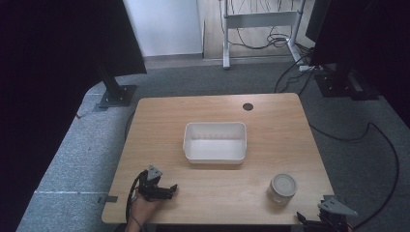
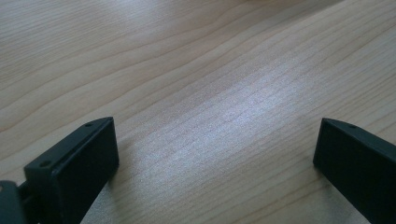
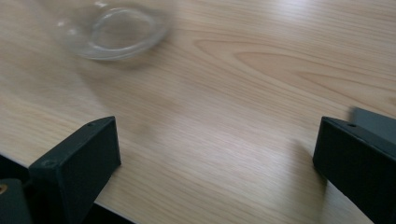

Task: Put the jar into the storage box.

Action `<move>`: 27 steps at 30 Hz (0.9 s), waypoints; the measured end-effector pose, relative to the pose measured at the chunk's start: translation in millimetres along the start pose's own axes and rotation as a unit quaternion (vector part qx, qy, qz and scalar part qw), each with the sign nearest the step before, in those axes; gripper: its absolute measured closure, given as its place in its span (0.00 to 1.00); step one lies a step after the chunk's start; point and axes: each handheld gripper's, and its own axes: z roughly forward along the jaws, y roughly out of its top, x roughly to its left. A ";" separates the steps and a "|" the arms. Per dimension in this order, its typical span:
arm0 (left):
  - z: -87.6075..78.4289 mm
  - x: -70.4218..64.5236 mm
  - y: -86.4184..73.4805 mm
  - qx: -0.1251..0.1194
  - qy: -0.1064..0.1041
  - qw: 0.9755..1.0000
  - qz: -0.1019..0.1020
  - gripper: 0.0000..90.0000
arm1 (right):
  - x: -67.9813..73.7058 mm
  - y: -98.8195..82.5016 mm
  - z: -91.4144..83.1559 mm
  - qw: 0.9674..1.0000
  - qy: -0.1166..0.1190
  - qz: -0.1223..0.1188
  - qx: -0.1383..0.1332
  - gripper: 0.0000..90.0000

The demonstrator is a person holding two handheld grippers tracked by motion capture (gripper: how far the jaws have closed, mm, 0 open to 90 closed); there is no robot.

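Two grippers sit at the near edge of the wooden table (image 1: pixel 270 116). The left gripper (image 1: pixel 167 190) rests on the near-left part, jaws wide apart over bare wood. The right gripper (image 1: pixel 314 222) hangs at the near-right corner, jaws also apart, with the glass jar (image 1: pixel 282 188) just beyond it. A white tub (image 1: pixel 214 143) stands mid-table, farther off.
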 end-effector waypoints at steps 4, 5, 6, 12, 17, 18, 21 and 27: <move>0.0 0.0 -0.1 0.000 0.000 1.000 0.000 0.00 | 0.3 -1.9 -1.0 1.000 -0.007 0.002 -0.002 0.00; 0.0 0.1 -0.1 0.000 0.000 1.000 0.000 0.00 | 0.3 -1.9 -1.0 1.000 -0.007 0.002 -0.002 0.00; 0.0 0.1 -0.1 0.000 0.000 1.000 0.000 0.00 | 0.5 -2.1 -1.0 1.000 -0.008 0.002 -0.003 0.00; -0.1 0.1 -0.1 0.001 0.000 1.000 0.000 0.00 | 0.8 -2.0 -0.8 1.000 -0.008 0.002 -0.003 0.00; -0.1 0.1 -0.1 0.000 0.000 1.000 0.001 0.00 | 1.0 -2.2 -0.9 1.000 -0.009 0.002 -0.003 0.00; -0.1 0.1 -0.1 0.000 0.000 1.000 0.001 0.00 | 1.0 -2.2 -0.9 1.000 -0.009 0.002 -0.003 0.00; -0.1 0.1 -0.1 0.000 0.000 1.000 0.001 0.00 | 1.3 -1.8 -0.9 1.000 -0.009 0.002 -0.001 0.00; -0.1 0.2 -0.1 0.000 0.001 1.000 0.000 0.00 | 1.6 -1.6 -0.9 1.000 -0.010 0.003 0.000 0.00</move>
